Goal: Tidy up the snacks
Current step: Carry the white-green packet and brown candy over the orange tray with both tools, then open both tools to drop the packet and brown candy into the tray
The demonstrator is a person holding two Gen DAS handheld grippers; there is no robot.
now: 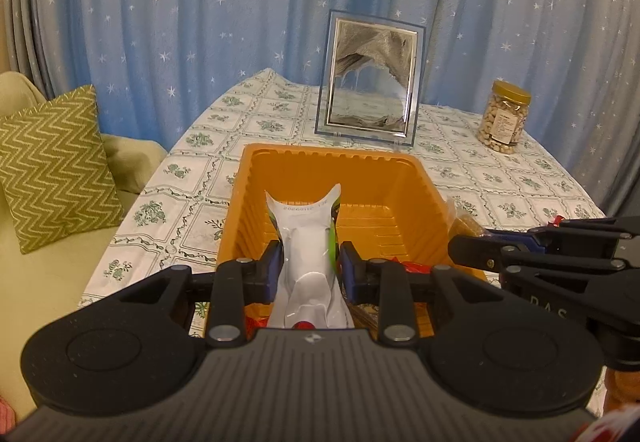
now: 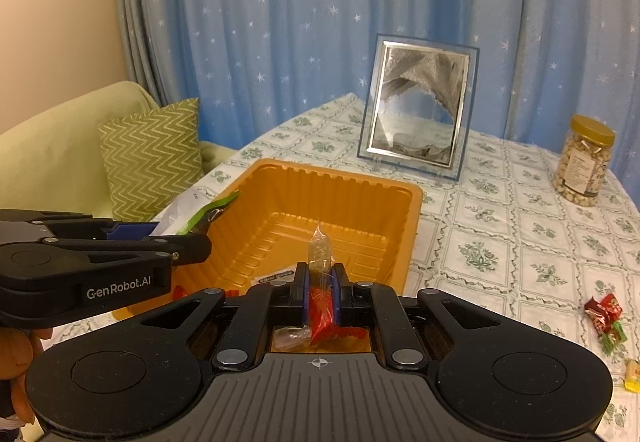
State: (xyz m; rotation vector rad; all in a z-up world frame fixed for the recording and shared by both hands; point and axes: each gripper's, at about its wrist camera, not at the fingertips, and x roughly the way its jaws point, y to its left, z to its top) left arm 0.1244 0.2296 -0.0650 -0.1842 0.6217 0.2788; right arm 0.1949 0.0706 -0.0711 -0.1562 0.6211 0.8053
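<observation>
Over orange tray (image 1: 256, 201), white packet (image 1: 308, 242) pointing forward

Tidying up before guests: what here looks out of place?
A few small wrapped candies lie loose on the patterned tablecloth, right of the orange plastic tray, not in it. Otherwise nothing is spilled or tipped; the glass sand-picture frame and gold-lidded nut jar stand upright.

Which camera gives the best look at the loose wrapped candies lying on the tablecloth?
The right wrist view. The loose candies lie in the open on the tablecloth, right of the orange tray. In the left wrist view, only a red scrap shows behind the right gripper.
</observation>
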